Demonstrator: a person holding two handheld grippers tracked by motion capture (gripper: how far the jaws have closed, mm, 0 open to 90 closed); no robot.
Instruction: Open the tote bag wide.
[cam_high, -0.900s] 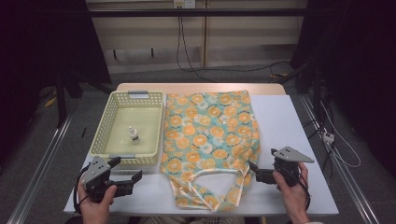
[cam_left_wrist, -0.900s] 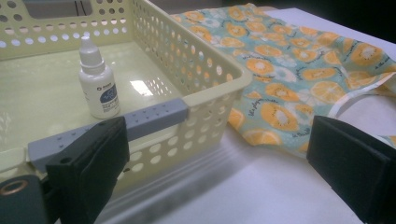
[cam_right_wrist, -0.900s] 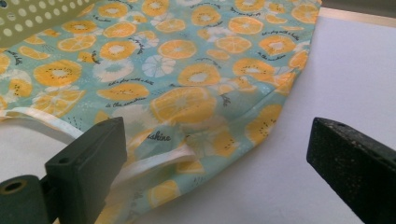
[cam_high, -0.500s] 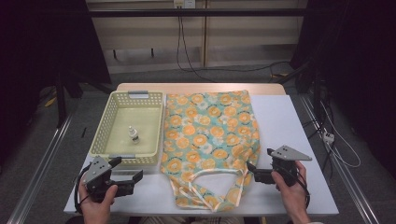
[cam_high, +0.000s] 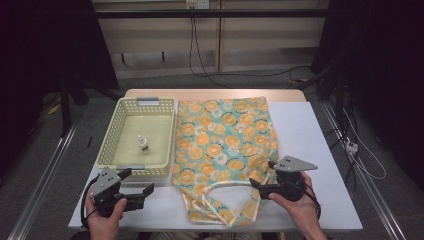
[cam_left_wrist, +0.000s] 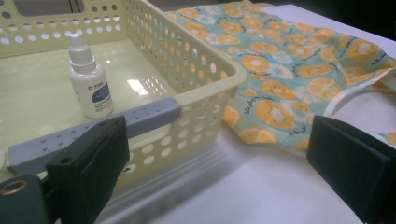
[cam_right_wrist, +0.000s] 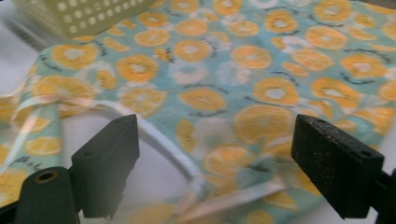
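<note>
The teal cloth bag printed with orange slices (cam_high: 224, 145) lay flat at the middle of the white table (cam_high: 320, 150), its cream strap handles (cam_high: 220, 186) looped toward six o'clock, nearest the person, probably so they could be taken first. The right gripper (cam_high: 261, 175) sat at the bag's five o'clock edge, jaws spread wide with nothing between them, aimed across the handle seam as if lined up for a pinch. The left gripper (cam_high: 137, 186) rested at seven o'clock on bare table, jaws likewise apart and empty, facing the pale yellow perforated plastic basket (cam_high: 111, 145). Inside the basket a small white dropper bottle (cam_high: 143, 144) stood upright, kept clear of the cloth at its three o'clock side.
</note>
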